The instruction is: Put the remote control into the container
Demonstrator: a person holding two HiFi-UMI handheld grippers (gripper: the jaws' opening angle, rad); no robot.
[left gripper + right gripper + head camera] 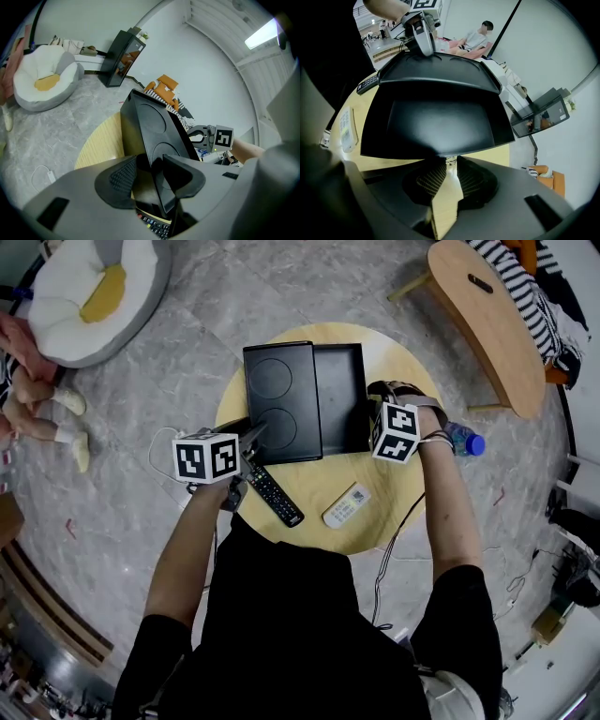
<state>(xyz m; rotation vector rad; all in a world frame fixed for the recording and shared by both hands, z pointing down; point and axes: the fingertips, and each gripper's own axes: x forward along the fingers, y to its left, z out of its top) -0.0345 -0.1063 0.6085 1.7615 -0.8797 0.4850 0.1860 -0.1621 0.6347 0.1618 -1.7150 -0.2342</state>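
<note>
Smooth black plastic container (339, 395), semi-glossy lid (279, 399), pale matt wooden table (314, 482); polished grey stone-look floor (187, 324)

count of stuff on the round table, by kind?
Remotes: 2 (black remote, white remote)
Container: 1
Lid: 1
Total: 4

Head camera looks steeply down on the round pale wooden table (309, 521). The left gripper (425, 47) camera, low and close, faces across the black plastic lid with two pressed circles (154, 124). The right gripper (194, 136) camera faces back over the black rectangular plastic container (436, 122). Each catches the other gripper and that lid.
</note>
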